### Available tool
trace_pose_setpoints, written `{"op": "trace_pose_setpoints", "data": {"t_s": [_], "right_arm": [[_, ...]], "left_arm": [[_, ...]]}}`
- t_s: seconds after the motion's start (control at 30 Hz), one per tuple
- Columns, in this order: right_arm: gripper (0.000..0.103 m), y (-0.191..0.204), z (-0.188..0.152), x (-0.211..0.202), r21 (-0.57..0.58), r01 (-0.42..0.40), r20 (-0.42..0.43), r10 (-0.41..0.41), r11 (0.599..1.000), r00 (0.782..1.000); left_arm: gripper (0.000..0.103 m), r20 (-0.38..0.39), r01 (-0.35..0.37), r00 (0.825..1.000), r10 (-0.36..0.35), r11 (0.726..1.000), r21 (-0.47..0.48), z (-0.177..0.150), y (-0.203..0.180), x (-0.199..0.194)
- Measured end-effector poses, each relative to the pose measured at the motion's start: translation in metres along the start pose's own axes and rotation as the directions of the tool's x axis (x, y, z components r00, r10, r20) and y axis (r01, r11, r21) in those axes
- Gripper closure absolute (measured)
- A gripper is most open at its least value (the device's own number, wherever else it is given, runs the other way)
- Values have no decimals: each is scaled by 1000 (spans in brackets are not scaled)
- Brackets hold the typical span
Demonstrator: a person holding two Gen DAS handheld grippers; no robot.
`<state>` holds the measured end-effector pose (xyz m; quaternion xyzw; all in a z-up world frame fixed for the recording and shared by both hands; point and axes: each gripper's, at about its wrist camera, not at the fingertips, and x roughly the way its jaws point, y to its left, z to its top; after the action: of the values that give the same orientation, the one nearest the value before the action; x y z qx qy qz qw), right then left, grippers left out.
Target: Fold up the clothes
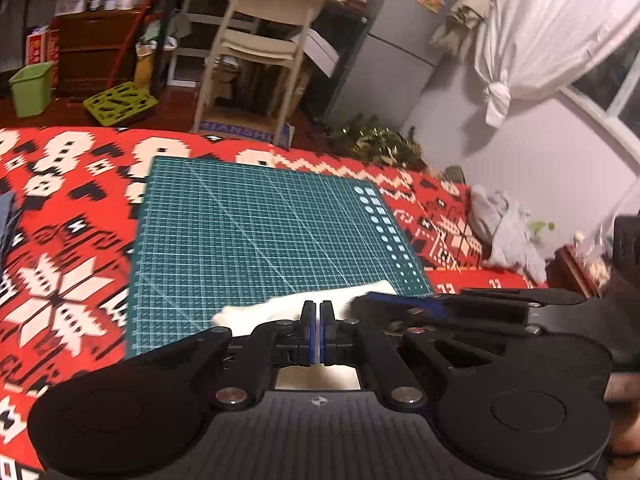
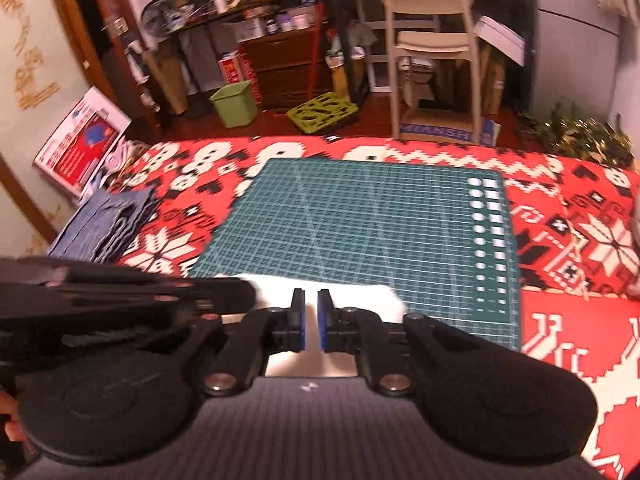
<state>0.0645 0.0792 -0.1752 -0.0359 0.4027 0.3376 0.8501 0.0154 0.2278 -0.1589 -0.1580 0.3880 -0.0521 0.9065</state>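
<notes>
A red, white and black patterned blanket [image 2: 568, 216] covers the surface, and a green gridded cutting mat [image 1: 256, 232] lies flat on it. At the mat's near edge sits a small white cloth [image 1: 276, 306], partly hidden behind both tools.

The left tool [image 1: 319, 312] is above the cloth at the near edge, its blue-padded fingers [image 1: 308, 332] pressed together; a thin pale strip shows between the pads, though I cannot tell whether that is the cloth. The right tool [image 2: 311, 312] is just beside it, close enough that each appears in the other's view. Its fingers [image 2: 326, 326] stand slightly apart, with the white cloth visible through the gap and nothing clamped.

A folded pile of blue denim [image 2: 108, 220] rests near the blanket's left edge. A crumpled grey garment [image 1: 504, 228] lies at the blanket's right edge. Beyond the far edge stand a cream chair [image 2: 432, 40], a green bin [image 2: 234, 102] and cluttered shelves.
</notes>
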Motion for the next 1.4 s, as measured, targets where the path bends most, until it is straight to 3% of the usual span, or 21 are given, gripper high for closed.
{"op": "trace_pose_setpoints", "data": {"t_s": [0.1,0.2,0.33,0.43,0.6,0.67,0.77,1.0,1.13,1.3,1.4], "right_arm": [[96,-4,-1,3,7,39,-1,-39,999,999],[100,-20,-3,0,35,76,4,-76,997,997],[96,-42,-4,-11,94,130,16,-132,987,991],[96,-50,-4,-23,147,85,41,-92,986,995],[95,-24,-9,-23,74,10,19,-11,997,1000],[95,-11,-13,-19,45,-17,1,17,999,1000],[98,-4,-20,-15,18,0,-20,1,1000,1000],[103,-14,-28,-30,28,56,-6,-56,998,998],[95,-14,-29,-37,43,50,1,-50,998,999],[95,-6,-35,-42,45,4,-9,-4,999,1000],[96,3,-43,-36,25,-3,-34,4,1000,999]], "left_arm": [[101,-15,-50,999,50,999,15,-2,2,7],[101,-16,-51,999,50,999,-9,-3,10,2],[101,-15,-49,999,49,998,-30,-6,15,-5],[101,-7,-27,1000,26,999,-25,-8,11,-9],[101,-7,50,999,-51,999,-19,-11,0,-13],[101,-28,36,999,-36,999,12,-13,-6,-9],[101,-38,-4,999,6,999,52,-19,-10,-8],[101,-46,-66,997,68,997,47,-26,-3,-18],[101,-21,-28,999,28,1000,2,-27,-2,-28],[101,-38,46,998,-46,999,3,-31,-15,-26],[103,-62,12,998,-10,1000,28,-39,-21,-18]]}}
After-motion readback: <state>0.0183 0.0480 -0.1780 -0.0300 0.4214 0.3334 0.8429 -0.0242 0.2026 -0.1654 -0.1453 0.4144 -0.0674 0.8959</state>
